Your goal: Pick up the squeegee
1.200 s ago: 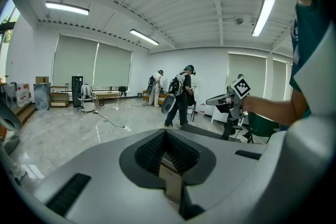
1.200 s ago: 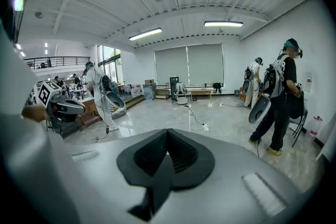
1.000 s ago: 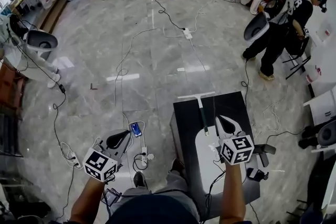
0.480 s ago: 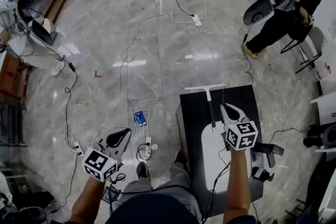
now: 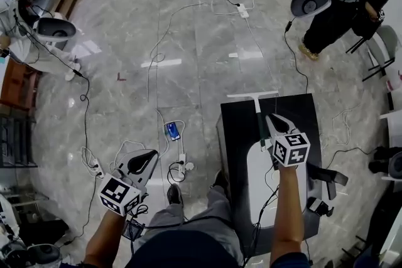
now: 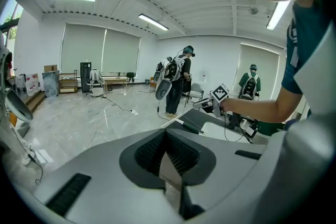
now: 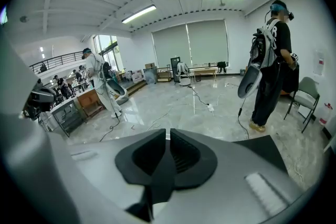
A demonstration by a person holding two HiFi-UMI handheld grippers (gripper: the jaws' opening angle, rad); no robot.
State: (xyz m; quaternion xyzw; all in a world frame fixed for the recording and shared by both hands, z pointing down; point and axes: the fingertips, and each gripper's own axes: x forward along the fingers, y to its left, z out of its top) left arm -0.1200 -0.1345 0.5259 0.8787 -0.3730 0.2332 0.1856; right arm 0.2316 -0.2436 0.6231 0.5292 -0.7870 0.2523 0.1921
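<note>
Being held low over the floor beside the person's left knee, the left gripper [image 5: 149,155] is being kept out of the work, its jaws clenched together on nothing. Farther forward, the right gripper [image 5: 271,117] is being brought down toward the black table [image 5: 308,111]. Compared with a second ago, it is being carried lower and farther along the squeegee [image 5: 258,115], and its tips are now being held just beside the handle, on the handle's right. Its jaws, clenched a second ago, are being opened, with only a narrow slit between them so far and nothing inside it. The squeegee is being left lying flat on the table, its green handle pointing back toward the person and its pale blade lying across the table's far edge. On this reading the approach is being finished and the grasp is being prepared. The jaws are probably still needing to be widened and shifted left over the handle before anything is lifted.
</note>
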